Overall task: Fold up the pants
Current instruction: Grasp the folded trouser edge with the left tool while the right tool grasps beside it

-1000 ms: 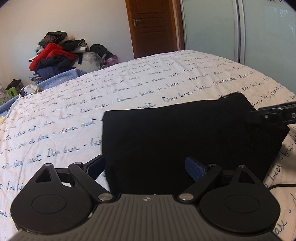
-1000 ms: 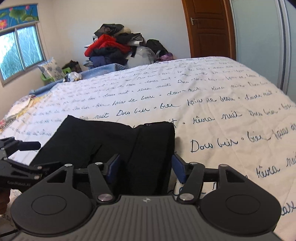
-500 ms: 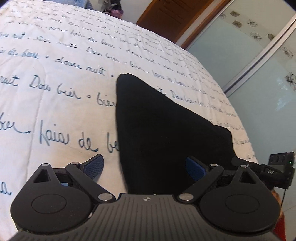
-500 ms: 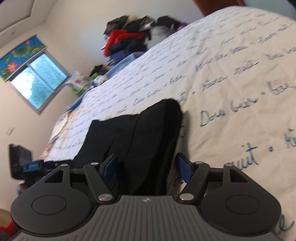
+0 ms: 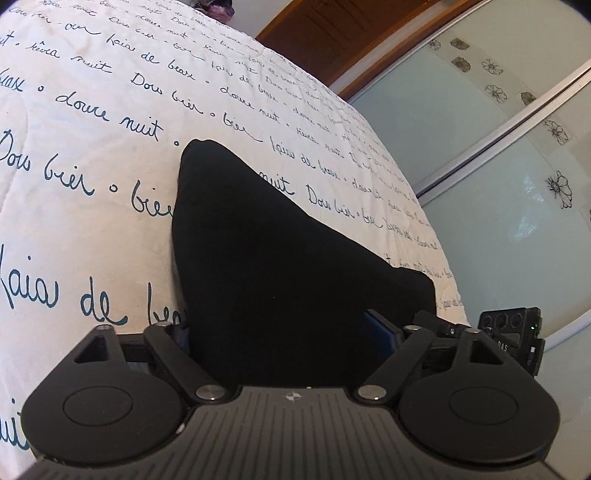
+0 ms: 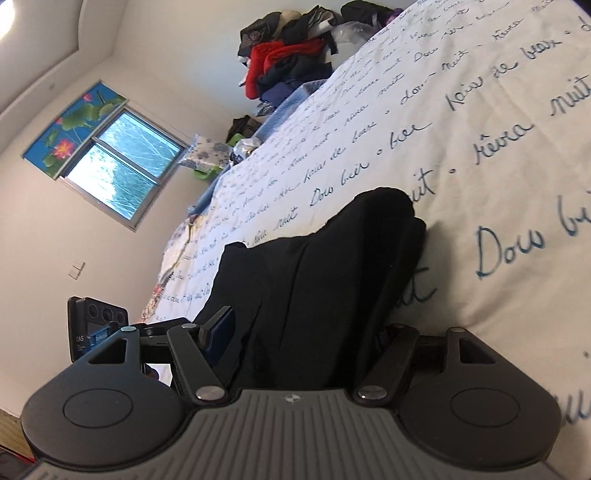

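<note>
The black folded pants (image 5: pixel 266 251) lie on the white bedspread with blue script (image 5: pixel 92 147). My left gripper (image 5: pixel 284 332) is open, its jaws wide on either side of the near left edge of the pants, tilted sideways. In the right wrist view the pants (image 6: pixel 317 273) show a lengthwise fold line. My right gripper (image 6: pixel 314 332) is open too, jaws spread around the near right part of the pants. Its left blue pad (image 6: pixel 221 328) shows; the right one is hidden by cloth. Each gripper appears at the edge of the other's view.
A pile of clothes (image 6: pixel 291 62) sits at the far end of the bed (image 6: pixel 480 110). A window (image 6: pixel 118 173) is on the left wall. A wooden door (image 5: pixel 332 33) and sliding glass wardrobe doors (image 5: pixel 498 155) stand on the right.
Both grippers rolled sideways and moved down closer to the near edge of the pants. The cloth now sits deeper between both pairs of open jaws.
</note>
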### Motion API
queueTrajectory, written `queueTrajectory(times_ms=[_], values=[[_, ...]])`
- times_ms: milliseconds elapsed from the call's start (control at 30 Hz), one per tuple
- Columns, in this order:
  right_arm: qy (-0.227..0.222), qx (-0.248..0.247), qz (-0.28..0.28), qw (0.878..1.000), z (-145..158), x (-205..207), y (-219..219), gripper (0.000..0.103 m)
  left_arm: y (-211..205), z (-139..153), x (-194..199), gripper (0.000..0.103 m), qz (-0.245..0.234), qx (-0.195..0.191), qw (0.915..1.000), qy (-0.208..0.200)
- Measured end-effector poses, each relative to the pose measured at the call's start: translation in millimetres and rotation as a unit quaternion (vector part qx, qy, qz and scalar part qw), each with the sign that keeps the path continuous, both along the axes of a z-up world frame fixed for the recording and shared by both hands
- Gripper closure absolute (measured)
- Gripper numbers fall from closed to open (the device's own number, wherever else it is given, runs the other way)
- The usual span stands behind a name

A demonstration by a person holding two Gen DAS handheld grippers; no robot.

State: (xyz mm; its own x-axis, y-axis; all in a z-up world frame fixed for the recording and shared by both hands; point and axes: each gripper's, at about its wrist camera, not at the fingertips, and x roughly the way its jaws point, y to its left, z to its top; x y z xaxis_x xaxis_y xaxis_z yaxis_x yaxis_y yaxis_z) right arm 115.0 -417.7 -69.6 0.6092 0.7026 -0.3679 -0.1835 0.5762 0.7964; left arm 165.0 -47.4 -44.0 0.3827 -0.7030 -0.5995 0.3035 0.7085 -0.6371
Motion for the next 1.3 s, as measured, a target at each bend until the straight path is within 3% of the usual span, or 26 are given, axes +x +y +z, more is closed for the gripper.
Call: queueTrajectory(times_ms=[67, 100, 167, 367, 467, 733, 1033, 1300], values=[[0.0, -0.023, -0.003, 1.0, 1.0, -2.3, 3.0, 0.046, -0.9, -0.4, -0.9, 0.054, 0.012, 0.021, 0.9997, -0.005], [0.002, -0.032, -0.008, 0.999, 0.0, -3.5, 3.0, 0.055, -1.1, -0.8, -0.9, 0.057, 0.015, 0.03, 0.9994, -0.007], [0.006, -0.024, -0.02, 0.999, -3.1, -6.1, 0.2, 0.06, 3.4, -0.8, -1.9, 0.066, 0.021, 0.031, 0.9993, -0.008], [-0.005, -0.058, -0.041, 0.997, 7.3, -13.6, 10.4, 0.066, 4.3, 5.8, -11.4, 0.081, 0.035, 0.039, 0.9979, -0.039], [-0.022, -0.086, -0.044, 0.995, 21.8, -18.0, 16.9, 0.072, 2.6, 17.6, -23.2, 0.083, 0.036, 0.047, 0.995, -0.08], [-0.091, -0.143, -0.007, 0.985, 67.0, -2.8, 46.4, 0.074, 9.5, 56.7, -25.1, 0.083, 0.051, 0.072, 0.9831, -0.16], [-0.136, -0.165, 0.005, 0.977, 87.1, 58.3, 83.1, 0.074, 38.5, 79.6, 25.9, 0.083, 0.087, 0.101, 0.9751, -0.177], [-0.107, -0.165, 0.002, 0.98, 64.8, 111.9, 99.4, 0.074, 44.3, 60.4, 69.1, 0.083, 0.093, 0.14, 0.9702, -0.175]])
